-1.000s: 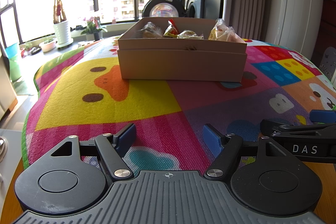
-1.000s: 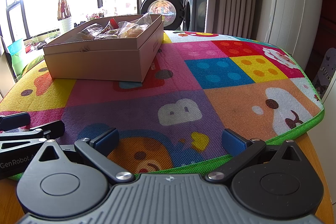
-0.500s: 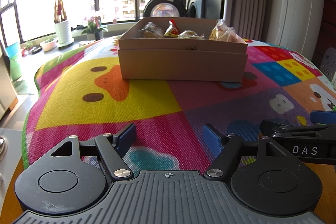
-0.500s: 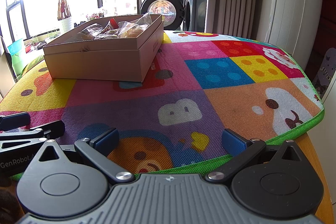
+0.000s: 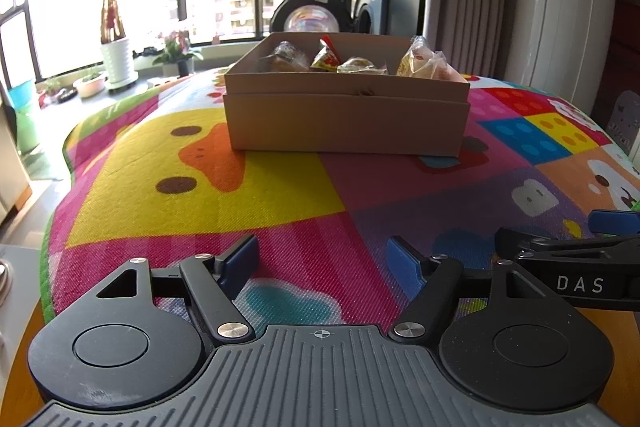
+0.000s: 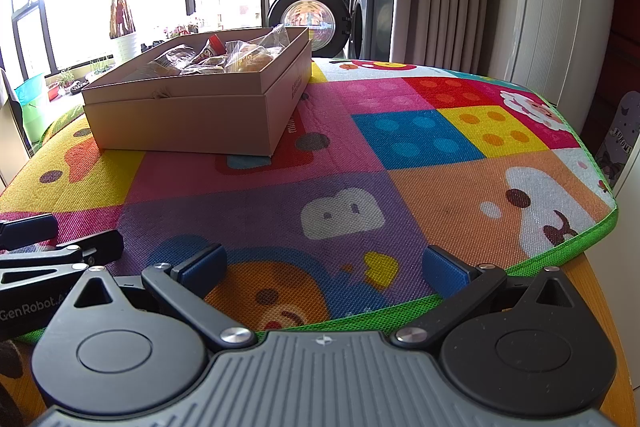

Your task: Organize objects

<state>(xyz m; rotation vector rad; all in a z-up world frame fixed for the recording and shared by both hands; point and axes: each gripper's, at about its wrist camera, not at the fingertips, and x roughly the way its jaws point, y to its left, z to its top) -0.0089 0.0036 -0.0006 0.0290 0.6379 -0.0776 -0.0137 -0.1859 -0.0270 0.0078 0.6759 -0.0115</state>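
We saw left gripper (image 5: 322, 263) & right gripper (image 6: 324, 267) both spread, empty, low over mat (image 5: 280, 187), w/ snack-filled box (image 5: 346, 119) beyond.

The left gripper (image 5: 322, 263) has black arms, blue pads on its fingertips (image 5: 240, 261), round black discs, shiny silver screws and a grey ribbed body. The right gripper (image 6: 324, 269) looks the same. White letters spell "DAS" on one side and "GenRobot" on the other.

A plain brown cardboard box (image 5: 346, 121) sits on a bright cartoon-patterned mat (image 5: 280, 187): yellow duck, pink stripes, blue and yellow bricks.
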